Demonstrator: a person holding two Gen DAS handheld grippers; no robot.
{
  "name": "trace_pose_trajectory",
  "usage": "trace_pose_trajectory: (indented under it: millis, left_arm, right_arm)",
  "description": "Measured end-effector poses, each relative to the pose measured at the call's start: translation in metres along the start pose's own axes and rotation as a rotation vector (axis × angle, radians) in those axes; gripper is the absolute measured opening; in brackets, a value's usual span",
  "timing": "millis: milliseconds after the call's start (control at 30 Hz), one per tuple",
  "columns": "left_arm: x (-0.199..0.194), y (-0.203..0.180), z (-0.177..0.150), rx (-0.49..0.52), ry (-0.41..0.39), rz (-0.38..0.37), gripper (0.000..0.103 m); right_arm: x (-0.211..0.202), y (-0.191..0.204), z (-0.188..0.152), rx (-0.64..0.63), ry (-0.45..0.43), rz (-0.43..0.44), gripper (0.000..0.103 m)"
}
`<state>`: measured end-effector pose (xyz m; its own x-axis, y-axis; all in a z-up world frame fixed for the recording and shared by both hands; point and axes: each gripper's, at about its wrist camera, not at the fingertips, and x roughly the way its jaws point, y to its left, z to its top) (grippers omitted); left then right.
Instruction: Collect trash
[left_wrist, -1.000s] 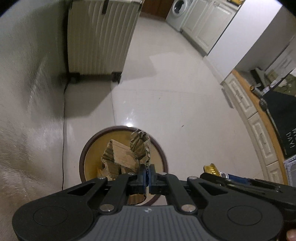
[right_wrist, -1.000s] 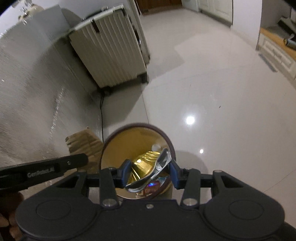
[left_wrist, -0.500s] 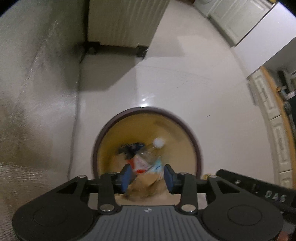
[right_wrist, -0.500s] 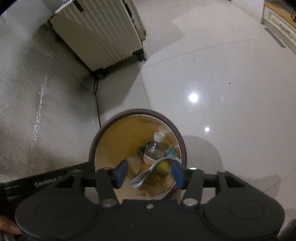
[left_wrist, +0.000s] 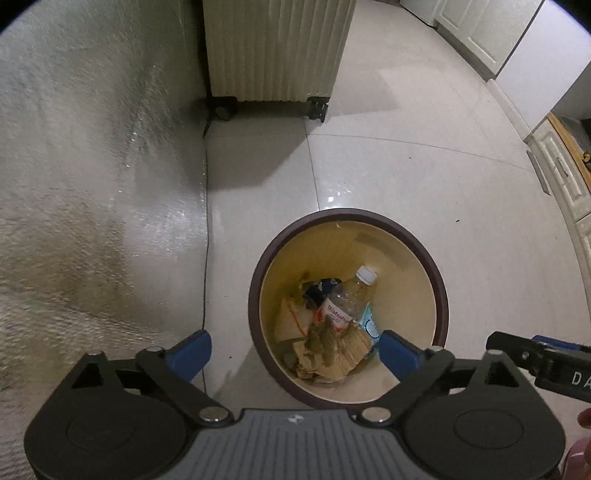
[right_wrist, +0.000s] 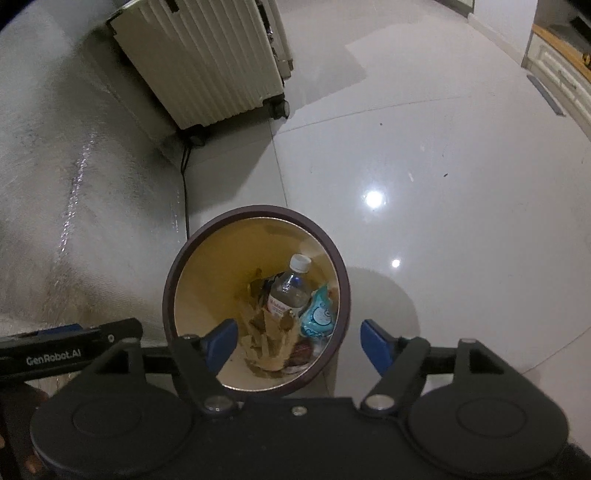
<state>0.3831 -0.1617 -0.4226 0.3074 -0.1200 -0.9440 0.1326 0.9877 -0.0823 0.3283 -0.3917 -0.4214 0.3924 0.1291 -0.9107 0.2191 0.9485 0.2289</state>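
Observation:
A round bin with a dark brown rim (left_wrist: 439, 291) (right_wrist: 340, 273) and yellow inside stands on the tiled floor. In it lie crumpled brown cardboard (left_wrist: 328, 350) (right_wrist: 269, 343), a clear plastic bottle (left_wrist: 351, 299) (right_wrist: 290, 288) with a white cap, and a light blue wrapper (right_wrist: 317, 314). My left gripper (left_wrist: 295, 350) hangs above the bin, its jaws opening wide with nothing between the blue pads. My right gripper (right_wrist: 295, 343) hovers over the bin too, jaws opening, nothing gripped. Each gripper shows at the edge of the other's view.
A cream ribbed suitcase on wheels (left_wrist: 273, 51) (right_wrist: 210, 62) stands behind the bin by a silvery textured wall (left_wrist: 92, 184). A dark cable (left_wrist: 205, 258) runs along the wall's foot. White cabinets (left_wrist: 565, 177) line the right side. Glossy floor tiles spread to the right.
The left gripper let go of the cardboard and the right let go of the shiny foil wrapper; both fell into the bin. Both grippers' jaws spread apart and both tilted down over the bin.

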Motion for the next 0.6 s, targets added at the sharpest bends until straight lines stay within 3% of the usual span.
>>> trace_pose_trajectory:
  millis: [200,333,600]
  left_arm:
    - [-0.021,0.0,-0.007,0.008,-0.016,0.014,0.102]
    - [-0.041,-0.002,-0.012,0.01,-0.027,0.017,0.103]
    - [-0.095,-0.009,-0.023,0.025,-0.103,0.013,0.103]
  right_arm:
    - [-0.019,0.007,-0.003,-0.028,-0.035,-0.015,0.082]
    - [-0.039,0.005,-0.006,-0.023,-0.072,-0.013,0.096]
    - [-0.085,0.006,-0.013,-0.051,-0.139,-0.033,0.103]
